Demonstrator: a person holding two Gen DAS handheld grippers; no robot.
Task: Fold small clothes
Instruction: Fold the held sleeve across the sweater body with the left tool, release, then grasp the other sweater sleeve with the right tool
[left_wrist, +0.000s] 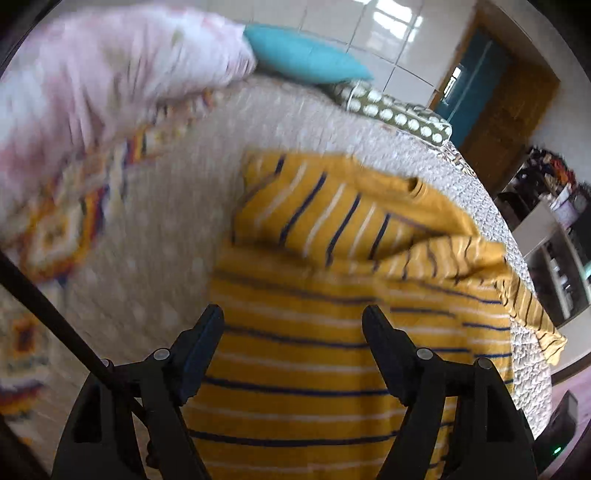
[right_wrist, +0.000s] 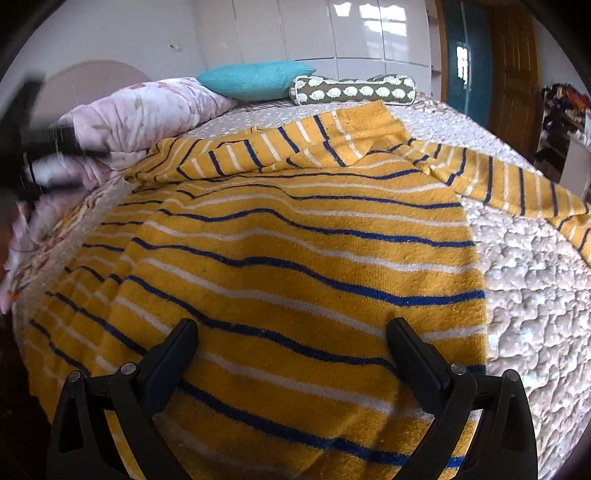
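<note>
— What colour is the sweater (right_wrist: 295, 258)?
— Mustard yellow, banded with thin dark blue and white stripes.
— And the bedspread (right_wrist: 535, 295) under it?
— Off-white and quilted; left of the sweater it carries a diamond pattern (left_wrist: 55, 229) in orange, yellow and navy.
— Beyond the sweater?
— A pink floral duvet (right_wrist: 147, 110), a plain teal pillow (right_wrist: 255, 83), and an olive bolster (right_wrist: 354, 92) with white shapes. Both tools (left_wrist: 293, 317) (right_wrist: 291, 332) are black.
</note>
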